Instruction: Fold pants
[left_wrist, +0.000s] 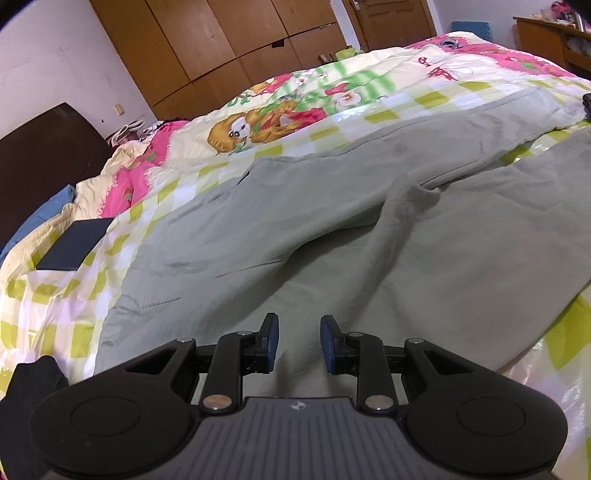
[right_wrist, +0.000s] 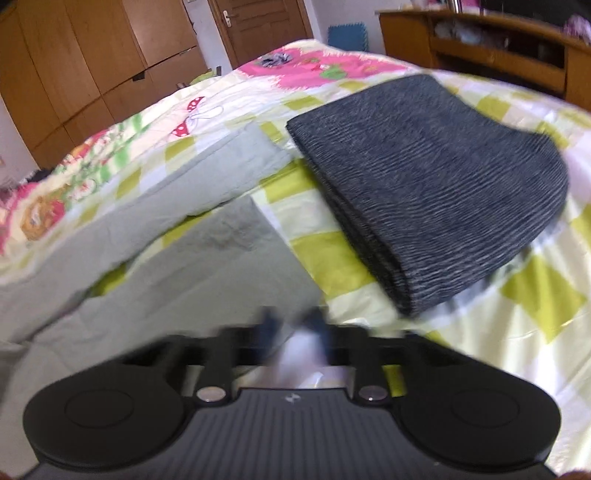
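Black two-finger left gripper (left_wrist: 298, 341) hovers with fingers spread over light grey-green cotton pants (left_wrist: 332, 229), lying unfolded with both legs splayed across the checked cartoon quilt (left_wrist: 66, 291); folding appears unstarted. Right gripper (right_wrist: 293, 328) is too blurred to judge. One folded dark grey ribbed garment (right_wrist: 424, 181) lies beside the cuffs.

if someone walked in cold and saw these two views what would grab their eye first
Probably the loud cartoon quilt in pink, green and yellow checks covering the bed. Across it lie the pale grey-green pants, spread flat with both legs running away to the right. Beside the leg ends sits a folded dark striped garment; the left tool hovers open over the pants, while the right tool is too blurred to judge.
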